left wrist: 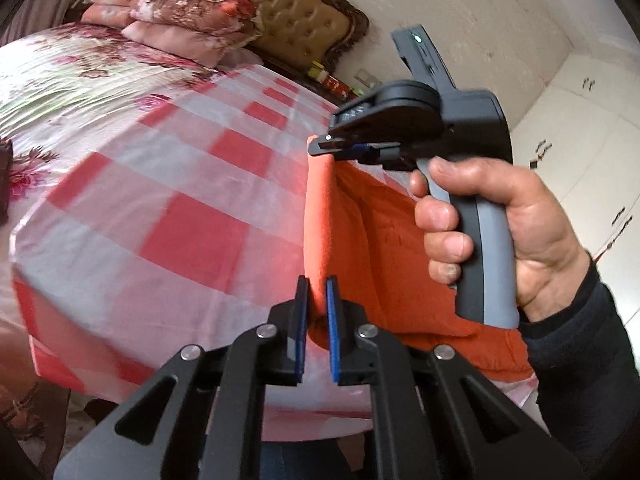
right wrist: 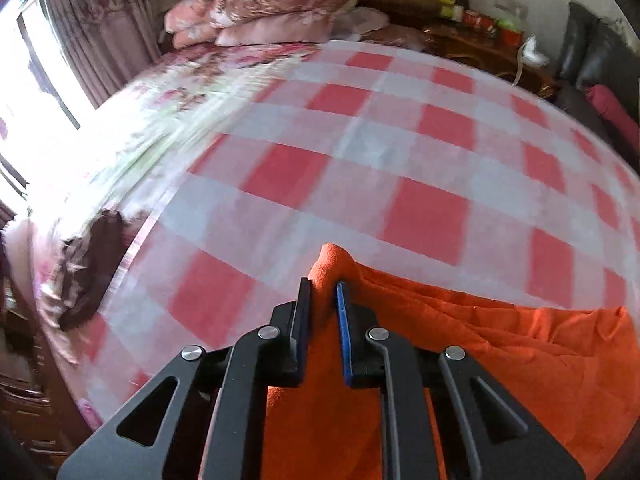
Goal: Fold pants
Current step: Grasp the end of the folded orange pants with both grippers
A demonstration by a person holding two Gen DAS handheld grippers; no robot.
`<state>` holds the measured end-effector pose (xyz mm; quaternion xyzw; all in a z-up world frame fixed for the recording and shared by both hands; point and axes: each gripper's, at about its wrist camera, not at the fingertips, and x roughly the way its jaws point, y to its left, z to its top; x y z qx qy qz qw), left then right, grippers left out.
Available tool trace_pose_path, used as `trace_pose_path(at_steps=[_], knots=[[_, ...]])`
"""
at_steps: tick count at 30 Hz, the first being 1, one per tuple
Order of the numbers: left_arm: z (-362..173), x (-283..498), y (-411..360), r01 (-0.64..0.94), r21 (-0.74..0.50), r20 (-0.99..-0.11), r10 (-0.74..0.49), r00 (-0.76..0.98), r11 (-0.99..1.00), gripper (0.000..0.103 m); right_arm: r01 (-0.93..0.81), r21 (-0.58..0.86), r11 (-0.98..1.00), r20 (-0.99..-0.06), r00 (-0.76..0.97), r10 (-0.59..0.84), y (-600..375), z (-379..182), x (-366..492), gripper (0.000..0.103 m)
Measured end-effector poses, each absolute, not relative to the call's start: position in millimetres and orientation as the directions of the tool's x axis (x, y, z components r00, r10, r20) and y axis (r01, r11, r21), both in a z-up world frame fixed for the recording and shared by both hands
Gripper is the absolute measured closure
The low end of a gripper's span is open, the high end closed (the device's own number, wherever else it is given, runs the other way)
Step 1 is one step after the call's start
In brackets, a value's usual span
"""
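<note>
Left wrist view: the left gripper (left wrist: 317,308) has its jaws clenched on one edge of the orange pants (left wrist: 384,240).
Right gripper (left wrist: 326,146): jaws pinch the same edge, farther up the bed (left wrist: 180,208).
Pants: the edge runs between both grippers; the rest lies on the bed, near the person's side.
Right hand (left wrist: 496,232): holds its handle, tipped down.

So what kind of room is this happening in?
A bedroom, most likely in a home: a bed with a red-and-white checked sheet, stacked floral pillows against a tufted headboard, and white wardrobe doors along one wall.
</note>
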<state>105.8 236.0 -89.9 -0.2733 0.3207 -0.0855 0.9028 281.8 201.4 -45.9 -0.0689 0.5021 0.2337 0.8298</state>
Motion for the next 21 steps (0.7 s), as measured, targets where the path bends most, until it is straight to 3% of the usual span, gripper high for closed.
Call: trace_pose_path(at_steps=[2,3,4,8,9,18,21], knots=[[-92,105,242,-0.024,-0.563,-0.533,-0.341,0.774,0.826,0.079,-0.454,0.108,0.884,-0.874,0.38,0.302,204,-50,283,0.089],[-95,105,243,-0.029,-0.57,-0.538,-0.346,0.769,0.821,0.062,-0.45,0.111,0.886,-0.874,0.381,0.303,204,-50,282,0.089],[-96,105,243,-0.023,-0.572,-0.536,-0.353,0.767,0.82,0.061,-0.446,0.111,0.888,-0.872,0.385,0.302,203,-49,282,0.088],[-95,103,242,-0.02,-0.576,-0.533,-0.358,0.766,0.817,0.061,-0.425,0.02,0.905,-0.868,0.441,0.226,203,-43,274,0.057],[-95,105,241,-0.017,-0.581,-0.533,-0.364,0.763,0.814,0.062,-0.415,-0.019,0.909,-0.861,0.469,0.196,204,-42,271,0.053],[-96,108,233,-0.018,-0.579,-0.535,-0.362,0.763,0.815,0.062,-0.398,-0.233,0.887,-0.783,0.618,0.071,223,-40,241,0.053],[-95,107,229,-0.023,-0.562,-0.544,-0.348,0.764,0.827,0.062,-0.409,-0.255,0.876,-0.807,0.589,0.04,231,-51,244,0.054]])
